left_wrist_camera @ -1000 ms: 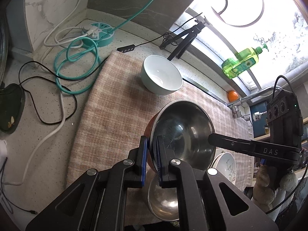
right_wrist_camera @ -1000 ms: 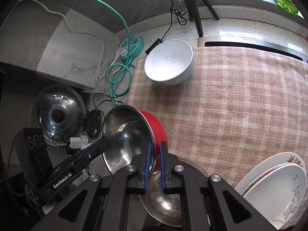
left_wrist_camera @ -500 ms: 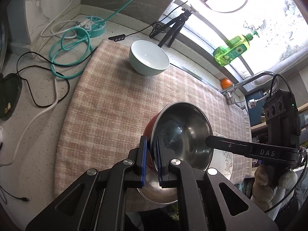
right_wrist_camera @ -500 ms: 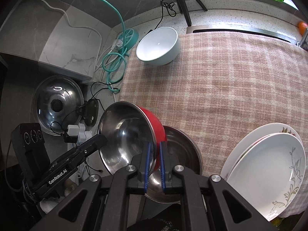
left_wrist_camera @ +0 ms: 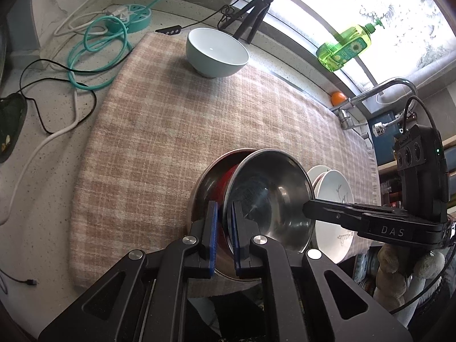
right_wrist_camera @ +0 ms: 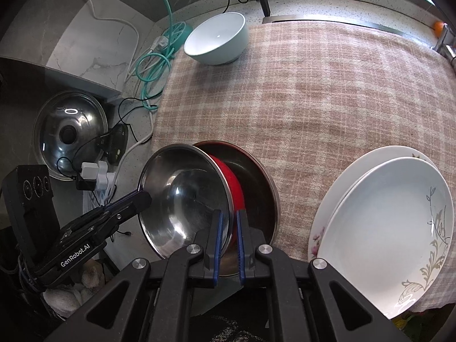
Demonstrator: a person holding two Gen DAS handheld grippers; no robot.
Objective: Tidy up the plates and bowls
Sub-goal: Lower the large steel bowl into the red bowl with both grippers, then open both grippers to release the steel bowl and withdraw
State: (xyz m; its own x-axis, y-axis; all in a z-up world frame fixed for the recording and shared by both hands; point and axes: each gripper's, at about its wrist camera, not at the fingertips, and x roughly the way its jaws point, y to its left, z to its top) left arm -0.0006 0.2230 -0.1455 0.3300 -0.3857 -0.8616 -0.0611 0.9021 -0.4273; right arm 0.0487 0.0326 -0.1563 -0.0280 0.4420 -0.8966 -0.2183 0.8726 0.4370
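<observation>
A pink checked cloth (left_wrist_camera: 176,119) covers the speckled counter (left_wrist_camera: 42,171).

Two white plates (right_wrist_camera: 393,228) lie stacked at the cloth's near right corner, the upper one carrying a grey leaf pattern.

A shallow steel dish (right_wrist_camera: 256,176) rests on the cloth at its near edge, just beside the plates.

A red-walled steel bowl (left_wrist_camera: 270,196) is held tilted over the steel dish, its lower part inside the dish rim. The pictures do not show whether bowl and dish touch.

The left gripper (left_wrist_camera: 224,228) pinches the bowl rim between its blue pads, one finger outside the red wall and one inside.

The right gripper (right_wrist_camera: 228,230) pinches the opposite rim in the same manner, jaws nearly together on the wall.

A pale blue bowl (left_wrist_camera: 216,52) stands upright at the far end of the cloth, well apart from the held bowl.

A green soap bottle (left_wrist_camera: 346,47) stands on the window ledge.

A glass pot lid (right_wrist_camera: 71,134) lies left of the cloth.
</observation>
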